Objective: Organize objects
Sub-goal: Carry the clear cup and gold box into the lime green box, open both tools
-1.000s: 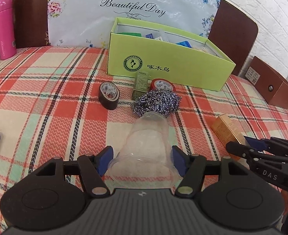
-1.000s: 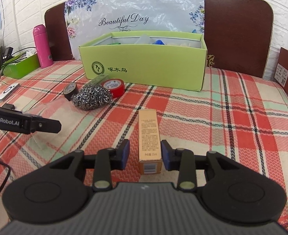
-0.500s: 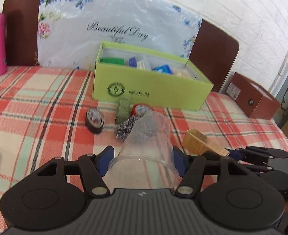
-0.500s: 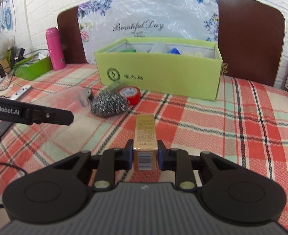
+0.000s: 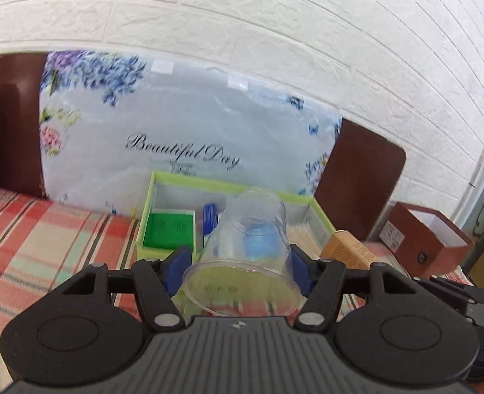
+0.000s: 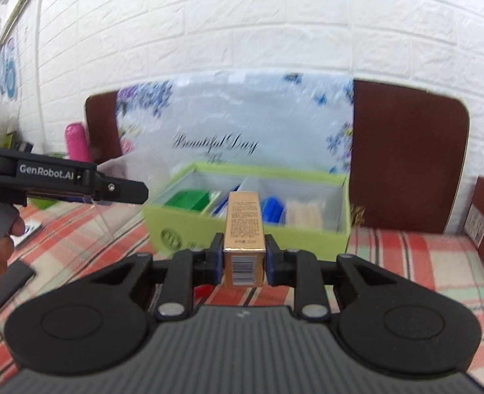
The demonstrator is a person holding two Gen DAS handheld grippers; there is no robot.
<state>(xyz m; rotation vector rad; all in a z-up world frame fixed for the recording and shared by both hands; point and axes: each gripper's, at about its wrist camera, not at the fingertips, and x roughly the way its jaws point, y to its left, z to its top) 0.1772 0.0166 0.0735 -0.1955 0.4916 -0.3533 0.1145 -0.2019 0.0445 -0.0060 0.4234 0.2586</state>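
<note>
Box point(image 6: 246, 210) ahead: my left gripper point(image 5: 240, 262) clamps the clear cup point(image 5: 246, 233), my right gripper point(image 6: 244, 259) the gold carton point(image 6: 244, 229), lengthwise toward it.

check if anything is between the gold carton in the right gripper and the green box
Nothing visible does. The gold carton, clamped in the right gripper, points straight at the green box, with only air between.

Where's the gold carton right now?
The gold carton is clamped in the right gripper, held off the table in front of the green box; in the left wrist view it shows right of the clear cup.
</note>
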